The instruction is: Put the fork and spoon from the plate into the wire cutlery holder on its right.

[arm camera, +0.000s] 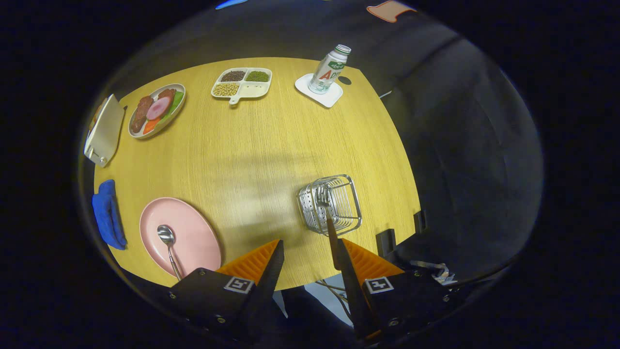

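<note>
Fork over the holder, spoon on the plate

The gripper (306, 252) stood spread, the stiff, slippery fork (328, 218) against one finger above the wire cutlery holder (334, 206); the spoon (168, 242) lay on the plate (193, 232), lower left.

Wooden table (252, 145), carrying a pink plate (193, 232), blue cloth (107, 213), wire cutlery holder (339, 213), food plate (156, 110), divided tray of beans (242, 83), white coaster (319, 91) under a bottle (330, 69), and a white flat object (104, 130) at the far-left edge.
</note>
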